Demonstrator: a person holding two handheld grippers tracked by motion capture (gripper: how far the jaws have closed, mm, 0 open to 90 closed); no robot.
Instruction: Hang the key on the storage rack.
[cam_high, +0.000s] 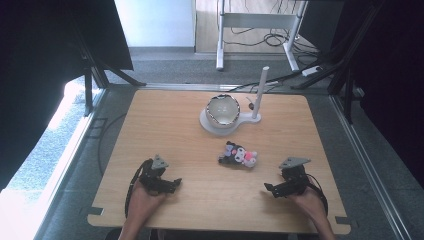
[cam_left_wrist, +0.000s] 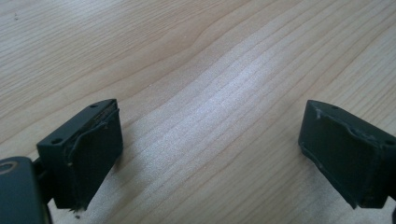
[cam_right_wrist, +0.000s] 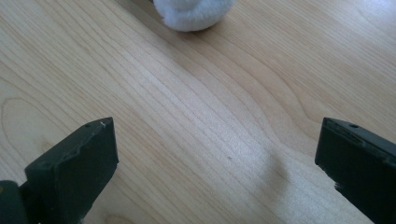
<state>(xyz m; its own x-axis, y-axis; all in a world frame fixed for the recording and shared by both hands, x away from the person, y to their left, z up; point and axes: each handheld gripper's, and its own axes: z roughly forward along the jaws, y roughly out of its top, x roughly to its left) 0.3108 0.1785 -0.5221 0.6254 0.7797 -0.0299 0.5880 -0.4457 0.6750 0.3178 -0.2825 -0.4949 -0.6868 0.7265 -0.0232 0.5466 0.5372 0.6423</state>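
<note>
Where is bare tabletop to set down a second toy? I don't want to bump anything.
Free: the wide strip between the left gripper and right gripper, in front of the plush toy; also the far left corner beside the bowl. Crowded: the middle toward the far edge, where bowl, white stand and toy cluster.

High overhead view of table (cam_high: 200, 200); two close, tool-mounted views downward.

White plush toy (cam_right_wrist: 194, 14) cut off by top edge in right gripper view, rest unseen.
</note>
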